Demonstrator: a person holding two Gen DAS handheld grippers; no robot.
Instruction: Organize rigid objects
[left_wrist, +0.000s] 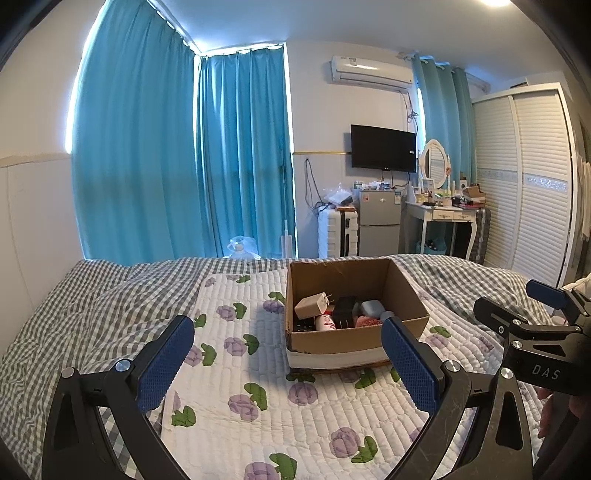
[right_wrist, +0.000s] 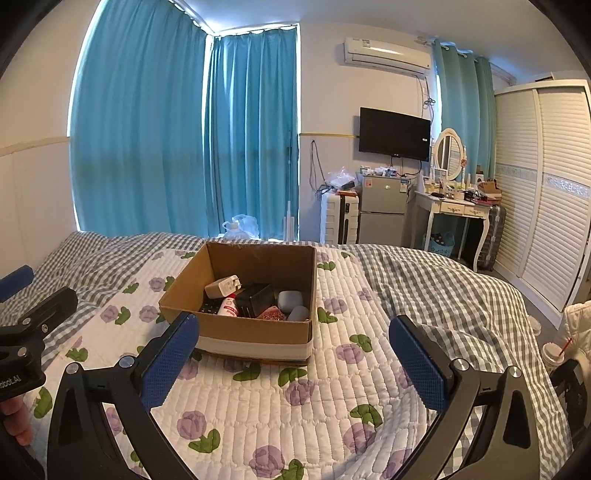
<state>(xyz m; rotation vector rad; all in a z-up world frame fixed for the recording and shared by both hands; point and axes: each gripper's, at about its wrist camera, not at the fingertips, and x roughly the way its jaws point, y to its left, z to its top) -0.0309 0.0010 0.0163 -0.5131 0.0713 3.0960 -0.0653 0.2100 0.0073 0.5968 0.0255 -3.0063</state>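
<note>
1. The left gripper (left_wrist: 288, 360) hovers over the floral quilt (left_wrist: 236, 376), its blue fingers (left_wrist: 166, 363) spread wide and holding nothing.
2. The right gripper (right_wrist: 293, 363) is likewise wide apart and empty.
3. The cardboard box (right_wrist: 236, 328) sits on the quilt on the bed, at 12 o'clock from the right gripper and 1 o'clock from the left.
4. Inside lie a beige charger (right_wrist: 222, 287), a black adapter (right_wrist: 255, 299), a white bottle (right_wrist: 228, 307) and grey cases (right_wrist: 290, 299).

Home bedroom: bed (left_wrist: 110, 295), wardrobe (left_wrist: 524, 177), dressing table (left_wrist: 443, 212), curtains (left_wrist: 147, 147).
</note>
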